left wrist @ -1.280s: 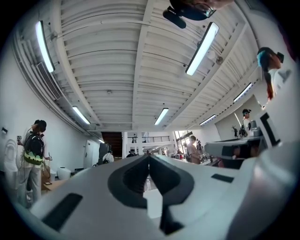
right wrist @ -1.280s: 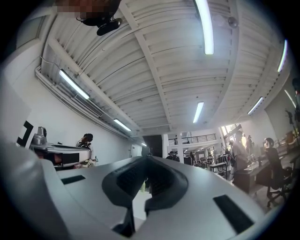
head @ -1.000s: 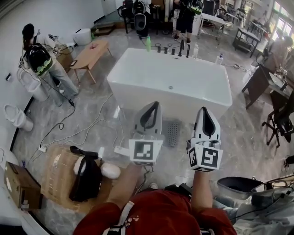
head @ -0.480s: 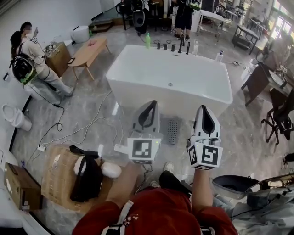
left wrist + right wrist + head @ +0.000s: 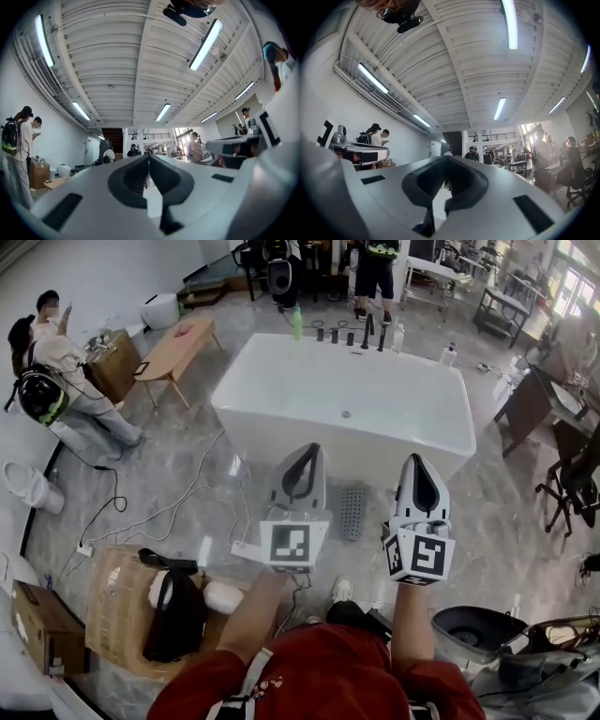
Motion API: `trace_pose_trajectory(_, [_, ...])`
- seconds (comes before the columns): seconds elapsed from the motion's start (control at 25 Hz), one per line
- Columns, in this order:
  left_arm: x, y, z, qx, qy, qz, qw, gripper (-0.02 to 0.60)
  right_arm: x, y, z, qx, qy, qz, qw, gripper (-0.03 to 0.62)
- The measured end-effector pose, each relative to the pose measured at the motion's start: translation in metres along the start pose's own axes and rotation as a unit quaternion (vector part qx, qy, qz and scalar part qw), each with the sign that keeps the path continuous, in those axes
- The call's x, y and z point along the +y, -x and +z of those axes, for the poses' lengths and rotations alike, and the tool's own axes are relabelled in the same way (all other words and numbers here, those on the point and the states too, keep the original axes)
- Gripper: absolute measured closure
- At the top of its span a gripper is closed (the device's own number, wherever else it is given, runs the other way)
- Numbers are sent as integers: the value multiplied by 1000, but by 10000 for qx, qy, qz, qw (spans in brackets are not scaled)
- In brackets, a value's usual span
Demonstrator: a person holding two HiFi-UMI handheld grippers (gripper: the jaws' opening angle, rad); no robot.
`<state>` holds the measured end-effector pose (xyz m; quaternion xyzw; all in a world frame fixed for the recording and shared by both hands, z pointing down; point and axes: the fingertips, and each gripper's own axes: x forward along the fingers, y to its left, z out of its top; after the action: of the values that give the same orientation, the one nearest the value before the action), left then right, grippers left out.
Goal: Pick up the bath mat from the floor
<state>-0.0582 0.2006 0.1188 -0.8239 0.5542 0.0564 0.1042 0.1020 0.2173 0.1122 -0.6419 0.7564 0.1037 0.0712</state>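
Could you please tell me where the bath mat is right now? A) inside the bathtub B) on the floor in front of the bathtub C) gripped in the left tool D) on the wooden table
B: the grey bath mat lies flat on the floor just in front of the white bathtub, while the left tool and right tool are both shut and empty.

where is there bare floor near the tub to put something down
Bare floor lies right of the bath mat, between the bathtub and the black chair. Left is crowded: cables, then the wicker basket.
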Motion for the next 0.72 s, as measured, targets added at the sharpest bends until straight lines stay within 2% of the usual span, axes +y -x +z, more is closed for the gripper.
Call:
trace_pose_trajectory(0.36, [-7, -68, -15, 70, -194, -19, 9998, 565, -43, -53, -17, 44, -39, -39, 10000, 582])
trace_pose_trajectory(0.48, [-12, -92, -9, 14, -65, 27, 10000, 565, -59, -72, -21, 42, -61, -42, 10000, 582])
trace_pose_trajectory(0.72, [-18, -142, -17, 30, -243, 27, 9997, 565, -92, -112, -32, 38, -144, -23, 9999, 582])
